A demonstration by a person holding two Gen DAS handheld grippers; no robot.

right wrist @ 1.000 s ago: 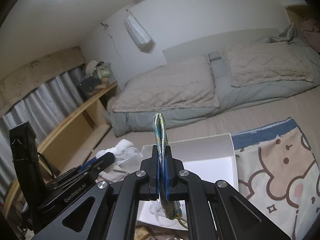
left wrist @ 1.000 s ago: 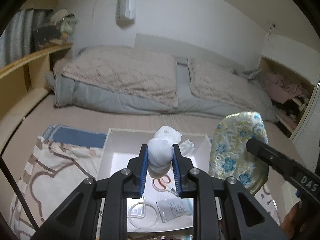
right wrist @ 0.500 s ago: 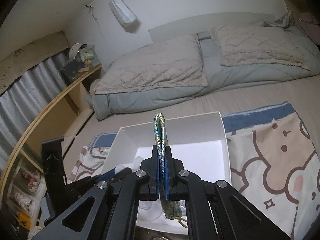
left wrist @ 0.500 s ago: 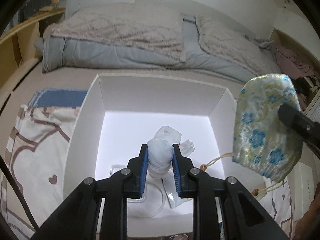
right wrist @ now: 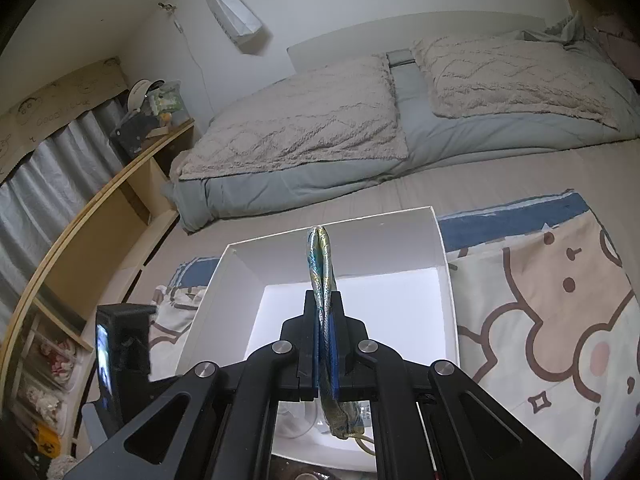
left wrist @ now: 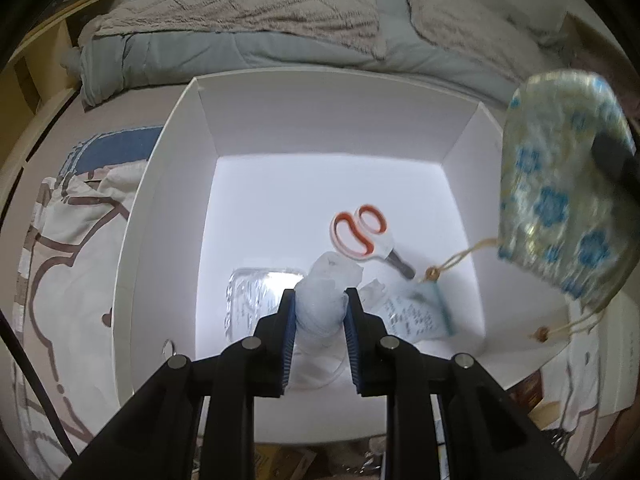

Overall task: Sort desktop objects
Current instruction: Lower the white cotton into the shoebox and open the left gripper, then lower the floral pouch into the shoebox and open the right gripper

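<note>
My left gripper [left wrist: 320, 300] is shut on a white crumpled cloth bundle [left wrist: 326, 292] and holds it above the open white box [left wrist: 172, 168]. Inside the box lie orange-handled scissors [left wrist: 364, 236], a clear plastic packet [left wrist: 256, 300] and a printed sachet [left wrist: 416, 312]. My right gripper [right wrist: 323, 304] is shut on a floral brocade drawstring pouch [right wrist: 320, 264], seen edge-on over the white box [right wrist: 444, 264]. In the left wrist view the pouch [left wrist: 560, 200] hangs at the box's right wall, its cords dangling.
The box sits on a bed with a cartoon-print blanket [right wrist: 560, 312] beside it. Grey duvet and beige pillows [right wrist: 304, 120] lie beyond. A wooden shelf [right wrist: 100, 216] runs along the left. The other gripper's body [right wrist: 120, 352] is at lower left.
Both grippers have tilted down and moved in over the box. The left gripper is lower, so the scissors and packets now show. Both loads stay held.
</note>
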